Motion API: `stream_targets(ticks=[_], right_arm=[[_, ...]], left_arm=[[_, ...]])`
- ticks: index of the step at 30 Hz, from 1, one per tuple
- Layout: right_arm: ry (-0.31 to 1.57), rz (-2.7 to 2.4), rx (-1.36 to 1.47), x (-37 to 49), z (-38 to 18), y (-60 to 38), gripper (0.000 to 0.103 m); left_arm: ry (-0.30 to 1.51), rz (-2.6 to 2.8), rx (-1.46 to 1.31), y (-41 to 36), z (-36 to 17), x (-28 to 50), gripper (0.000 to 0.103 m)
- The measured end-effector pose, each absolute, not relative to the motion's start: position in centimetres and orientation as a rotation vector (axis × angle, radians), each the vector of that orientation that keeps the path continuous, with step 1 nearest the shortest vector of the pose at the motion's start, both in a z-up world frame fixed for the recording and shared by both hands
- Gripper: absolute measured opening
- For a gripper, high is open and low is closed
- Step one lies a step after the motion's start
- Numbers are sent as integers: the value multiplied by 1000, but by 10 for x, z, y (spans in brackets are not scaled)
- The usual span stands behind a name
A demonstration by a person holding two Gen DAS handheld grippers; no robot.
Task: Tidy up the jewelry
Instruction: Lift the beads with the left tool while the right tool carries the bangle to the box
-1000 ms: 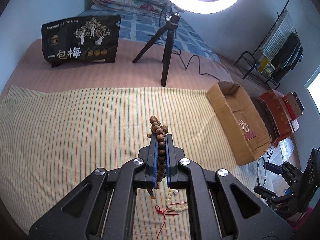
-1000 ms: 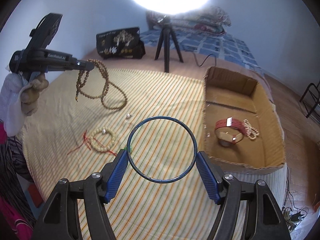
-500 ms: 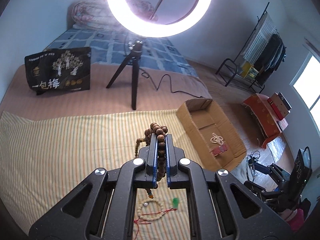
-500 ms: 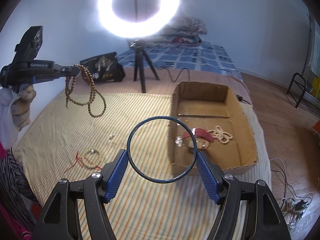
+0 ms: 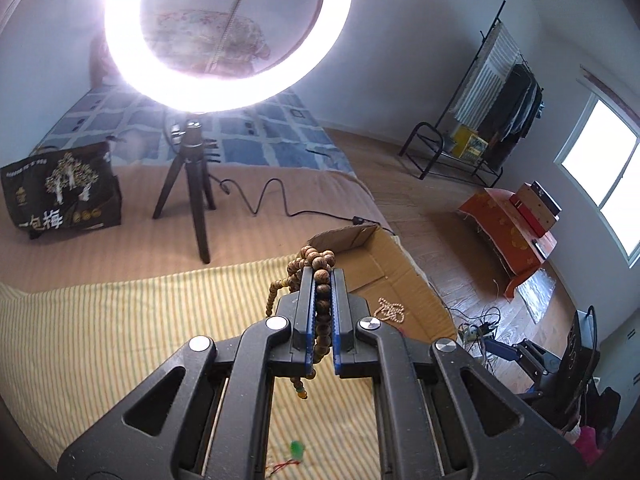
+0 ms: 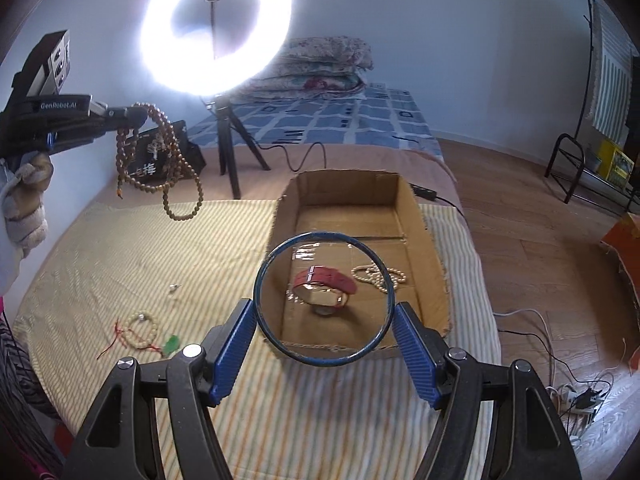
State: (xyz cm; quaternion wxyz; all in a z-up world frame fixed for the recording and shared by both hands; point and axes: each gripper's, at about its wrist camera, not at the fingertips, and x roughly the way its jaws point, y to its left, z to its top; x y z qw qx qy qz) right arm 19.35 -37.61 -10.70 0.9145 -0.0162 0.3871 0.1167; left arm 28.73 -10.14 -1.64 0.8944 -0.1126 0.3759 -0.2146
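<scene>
My left gripper is shut on a long string of brown wooden beads. From the right wrist view that left gripper is at the upper left, held by a gloved hand, and the wooden beads dangle in loops above the striped cloth. My right gripper grips a thin blue bangle between its blue pads, just in front of the near wall of the cardboard box. Inside the box lie a red watch and a pearl chain. A cream bead bracelet with red cord lies on the cloth.
A ring light on a tripod stands behind the cloth, its cable trailing right. A black printed bag sits at the back left. A small green piece and a tiny earring lie on the cloth. Folded quilts, clothes rack and floor cables lie beyond.
The left gripper has lifted the wooden beads clear of the cloth and carried them toward the box. The right gripper with the bangle has moved right, up to the box's near wall.
</scene>
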Motion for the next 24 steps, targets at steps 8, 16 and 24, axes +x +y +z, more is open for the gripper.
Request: stream_targets(ticks=[8,16,24], right_arm=[[802,206,-44,209,-109,-389,72],[829,154,-37,232,-118,-404,72],[851,130,-23,249,-131,-413,72]], left_arm=[[773,-486,-230,-141,-13,316,4],[776,-519,-223,-178,-21,343,4],[796,-534,-195,-207,-36,363,4]])
